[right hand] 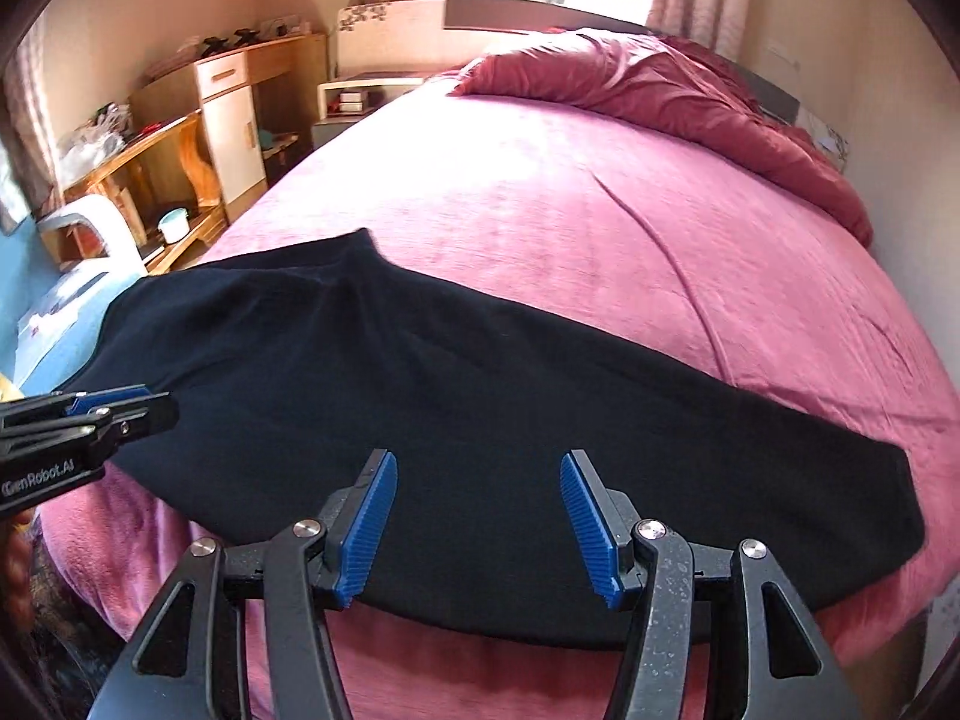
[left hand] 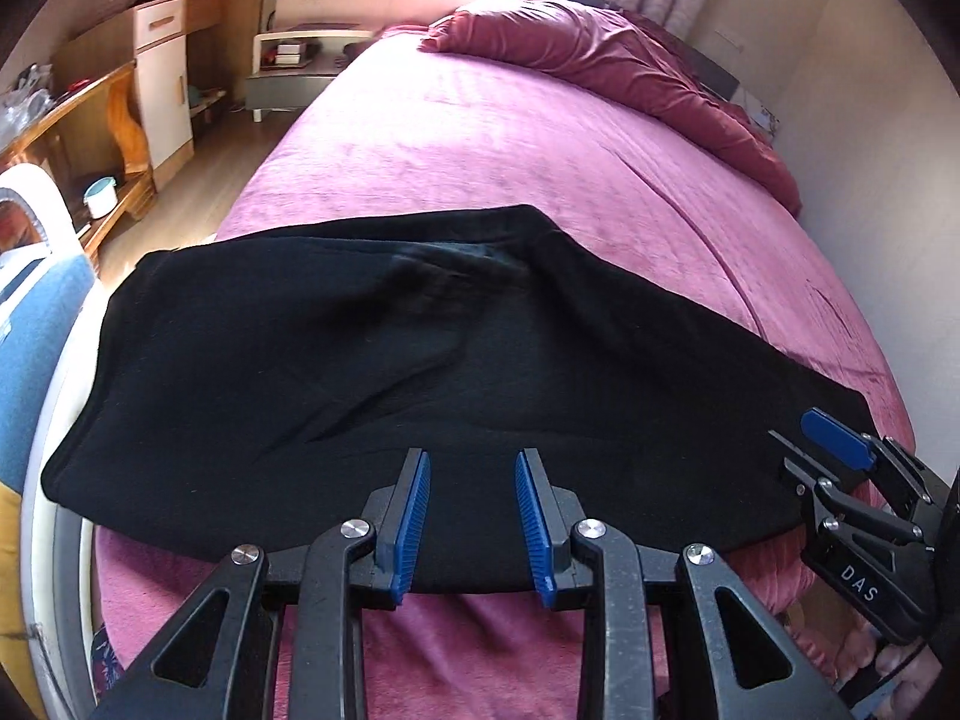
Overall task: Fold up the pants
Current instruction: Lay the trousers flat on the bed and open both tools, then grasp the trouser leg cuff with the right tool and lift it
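Black pants (left hand: 372, 360) lie flat across the near end of the bed, the wide end to the left and the narrow end (right hand: 840, 492) to the right. My left gripper (left hand: 472, 459) hovers over their near edge, jaws open with only cloth below and nothing between the blue pads. My right gripper (right hand: 477, 462) also stands open, wider, above the near edge further right, holding nothing. Each shows in the other's view: the right gripper (left hand: 810, 444) by the narrow end, the left gripper (right hand: 144, 402) over the wide end.
The bed (left hand: 510, 138) has a pink cover, and a rumpled maroon duvet (left hand: 630, 60) is heaped at its far right. Wooden shelves and a desk (left hand: 120, 96) line the left wall beside a nightstand (left hand: 294, 72). A blue and white object (left hand: 36, 312) stands at the bed's left corner.
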Available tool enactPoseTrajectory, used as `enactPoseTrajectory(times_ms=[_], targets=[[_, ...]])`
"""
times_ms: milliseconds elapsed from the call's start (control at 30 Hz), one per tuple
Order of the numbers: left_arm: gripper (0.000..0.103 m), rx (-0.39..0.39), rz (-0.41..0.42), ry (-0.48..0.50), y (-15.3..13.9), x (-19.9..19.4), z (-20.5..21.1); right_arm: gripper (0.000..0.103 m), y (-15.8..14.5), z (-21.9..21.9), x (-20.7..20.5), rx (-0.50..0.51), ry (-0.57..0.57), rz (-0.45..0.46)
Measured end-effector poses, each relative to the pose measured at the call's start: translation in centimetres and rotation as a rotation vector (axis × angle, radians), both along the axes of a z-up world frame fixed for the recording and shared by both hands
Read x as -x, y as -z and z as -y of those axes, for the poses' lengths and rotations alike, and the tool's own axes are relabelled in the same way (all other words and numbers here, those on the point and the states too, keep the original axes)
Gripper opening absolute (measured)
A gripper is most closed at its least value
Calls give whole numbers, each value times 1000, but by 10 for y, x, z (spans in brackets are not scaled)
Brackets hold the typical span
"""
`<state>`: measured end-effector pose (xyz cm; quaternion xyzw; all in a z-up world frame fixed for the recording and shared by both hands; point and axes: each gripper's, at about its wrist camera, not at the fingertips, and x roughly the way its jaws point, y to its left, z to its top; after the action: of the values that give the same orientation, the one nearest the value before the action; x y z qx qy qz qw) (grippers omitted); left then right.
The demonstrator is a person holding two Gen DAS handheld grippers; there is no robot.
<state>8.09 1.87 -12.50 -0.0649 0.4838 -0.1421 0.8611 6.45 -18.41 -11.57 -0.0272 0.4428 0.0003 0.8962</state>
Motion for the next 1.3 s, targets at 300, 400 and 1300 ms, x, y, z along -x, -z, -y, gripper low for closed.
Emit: enactPoseTrajectory(times_ms=[300, 400, 1300], targets=[[30, -33, -37, 145, 15, -5, 49, 52, 26, 132, 7, -219, 270, -110], [30, -35, -58, 171, 21, -4, 55, 50, 31, 193, 22, -319, 409, -111], [33, -74, -95, 126, 32, -19, 67, 36, 70, 391, 128, -665, 1008, -10]])
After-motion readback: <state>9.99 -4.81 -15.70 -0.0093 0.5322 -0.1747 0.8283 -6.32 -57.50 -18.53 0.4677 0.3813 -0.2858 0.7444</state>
